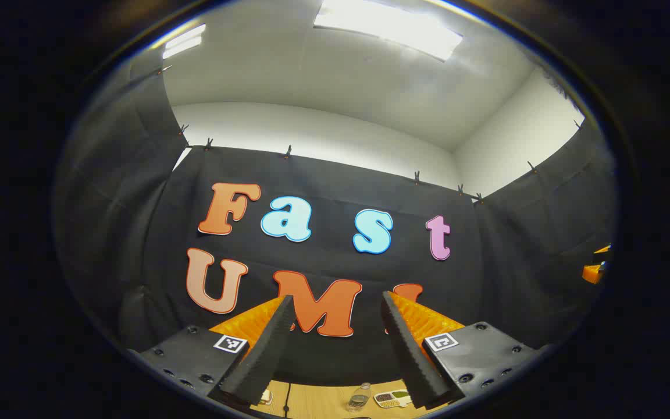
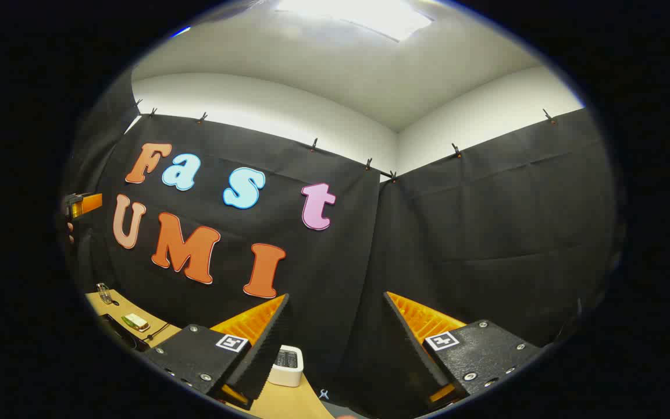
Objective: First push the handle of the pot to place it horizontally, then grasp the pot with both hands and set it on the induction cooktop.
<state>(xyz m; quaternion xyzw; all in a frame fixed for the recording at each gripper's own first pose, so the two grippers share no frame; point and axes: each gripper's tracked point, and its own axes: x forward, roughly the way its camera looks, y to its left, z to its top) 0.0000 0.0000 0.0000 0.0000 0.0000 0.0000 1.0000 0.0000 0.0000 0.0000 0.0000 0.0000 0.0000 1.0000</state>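
Left tool (image 1: pixel 338 302) is pitched upward, aimed at the booth's black cloth wall (image 1: pixel 323 192) and the white ceiling with its light panel (image 1: pixel 390 23). Its two fingers rise from the bottom of the left gripper view and stand well apart — nothing between them. Low between the fingers, at the bottom edge, a strip of wooden tabletop (image 1: pixel 317 401) shows, with a small clear bottle (image 1: pixel 359 397) and, just to its right, a divided dish (image 1: pixel 392 398) of small dark and green bits. At the far right edge of this view, an orange part of the other tool (image 1: pixel 594 270) shows, small and partly cut off.

Right tool (image 2: pixel 335 302) is likewise tilted up, facing the corner where two cloth walls (image 2: pixel 486 221) meet. Its fingers are spread apart and hold nothing. Between them, near the lower left finger, a small white boxlike object (image 2: pixel 286 365) sits on the tabletop (image 2: pixel 288 401). In the lower left of the right gripper view lie a small pale green item (image 2: pixel 135 321) and a thin dark cable (image 2: pixel 157 333). At the left edge an orange part of the other tool (image 2: pixel 86 203) shows, fingertips of a hand (image 2: pixel 70 231) just beneath it.

Where the pot and the cooktop are — I cannot tell from either view.
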